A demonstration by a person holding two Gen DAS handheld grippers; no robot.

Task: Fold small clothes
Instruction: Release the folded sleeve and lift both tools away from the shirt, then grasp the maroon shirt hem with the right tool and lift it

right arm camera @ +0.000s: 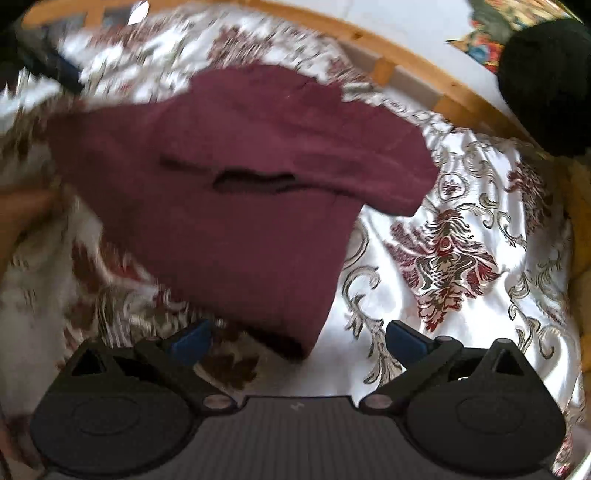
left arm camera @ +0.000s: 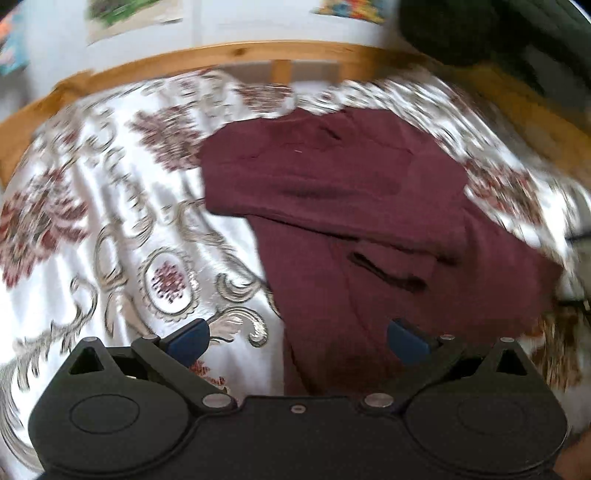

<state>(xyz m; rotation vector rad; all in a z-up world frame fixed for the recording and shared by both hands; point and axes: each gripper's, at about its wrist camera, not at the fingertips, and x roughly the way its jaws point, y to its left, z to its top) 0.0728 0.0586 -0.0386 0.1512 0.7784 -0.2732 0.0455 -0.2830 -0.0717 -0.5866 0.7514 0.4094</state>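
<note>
The floral bedspread is carrying the maroon garment, lying partly folded on the bed. Both the left gripper and right gripper are hanging wide open, holding nothing. Before regrasping, I would be picking matching edges, keeping the fold square.

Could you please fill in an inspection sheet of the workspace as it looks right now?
Surface: patterned white bedspread with dark red floral motifs, wrinkled.
Job's things: one maroon garment lying partly folded on the bedspread, a layer turned across it; views blurred.
Clutter: dark bundle at the far edge, what it is cannot be told.
Grippers: left gripper open, nothing between the fingers; right gripper open, the garment's near tip lies below the gap, unpinched.
Cables: nothing seen.
Surroundings: wooden bed frame, pale wall with colourful pictures.
</note>
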